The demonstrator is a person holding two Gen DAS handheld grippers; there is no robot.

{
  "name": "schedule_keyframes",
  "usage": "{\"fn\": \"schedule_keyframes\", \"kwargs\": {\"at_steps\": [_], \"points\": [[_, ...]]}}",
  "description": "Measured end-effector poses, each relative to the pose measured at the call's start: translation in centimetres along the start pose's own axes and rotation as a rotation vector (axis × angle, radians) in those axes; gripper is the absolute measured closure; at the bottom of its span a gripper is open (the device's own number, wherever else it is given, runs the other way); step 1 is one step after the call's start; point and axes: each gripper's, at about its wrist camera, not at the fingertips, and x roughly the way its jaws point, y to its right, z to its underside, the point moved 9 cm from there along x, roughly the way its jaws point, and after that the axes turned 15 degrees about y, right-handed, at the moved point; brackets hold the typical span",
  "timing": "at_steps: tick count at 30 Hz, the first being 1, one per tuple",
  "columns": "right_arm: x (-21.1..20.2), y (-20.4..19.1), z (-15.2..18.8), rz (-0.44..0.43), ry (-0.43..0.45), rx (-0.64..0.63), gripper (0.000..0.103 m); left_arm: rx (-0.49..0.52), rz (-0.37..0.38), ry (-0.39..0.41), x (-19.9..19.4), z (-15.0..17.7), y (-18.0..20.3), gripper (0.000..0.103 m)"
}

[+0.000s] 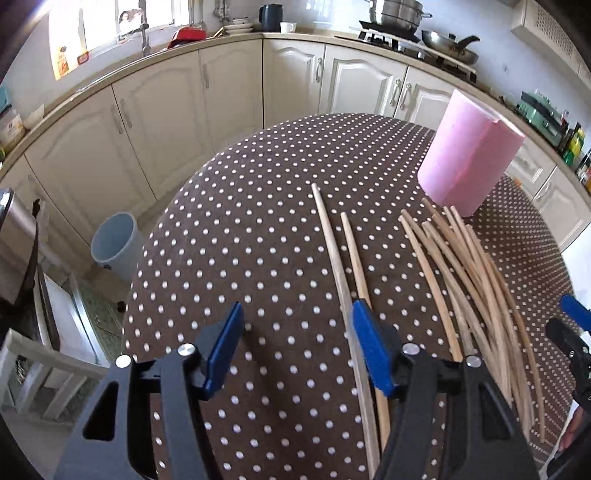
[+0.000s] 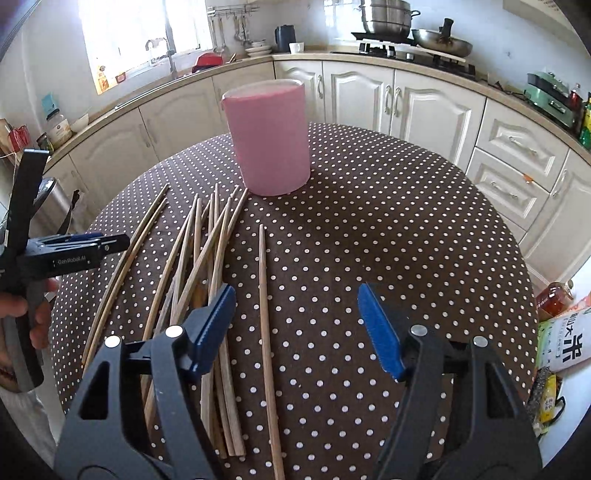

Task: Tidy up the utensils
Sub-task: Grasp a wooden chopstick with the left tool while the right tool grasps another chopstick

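Left gripper (image 1: 297, 338) hovering with jaws apart, nothing gripped, two chopsticks (image 1: 345, 273) just beside its right pad. Right gripper (image 2: 295, 325) also spread wide over one lone chopstick (image 2: 265, 317), untouched. Chopstick pile (image 2: 199, 254) fanned below the upright pink holder (image 2: 267, 138). Bare dotted tablecloth (image 2: 406, 229) rightward (ample room up to the rounded edge).

A home kitchen: cream cabinets (image 2: 424, 107) run under a curved countertop (image 2: 236, 68). At twelve o'clock a steel pot (image 2: 386, 16) and a wok (image 2: 441, 42) sit on a gas hob (image 2: 413, 55); at ten o'clock a tap (image 2: 170, 55) stands below a bright window (image 2: 136, 33). A kettle (image 2: 285, 37) stands between them.
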Motion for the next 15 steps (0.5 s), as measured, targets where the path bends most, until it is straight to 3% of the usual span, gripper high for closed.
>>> {"fn": "schedule_keyframes", "kwargs": {"at_steps": [9, 10, 12, 15], "points": [[2.4, -0.2, -0.4, -0.001, -0.048, -0.055, 0.045, 0.054, -0.026, -0.032, 3.1, -2.5, 0.7, 0.044], [2.7, -0.3, -0.5, 0.0, -0.057, -0.067, 0.049, 0.057, -0.025, -0.035, 3.5, -3.0, 0.8, 0.046], [3.6, -0.5, -0.5, -0.014, -0.089, -0.089, 0.054, 0.064, -0.019, -0.038, 3.8, -3.5, 0.9, 0.064], [4.5, -1.1, -0.6, -0.034, -0.119, -0.132, 0.059, 0.091, 0.001, -0.048, 4.2, -3.8, 1.5, 0.075]]}}
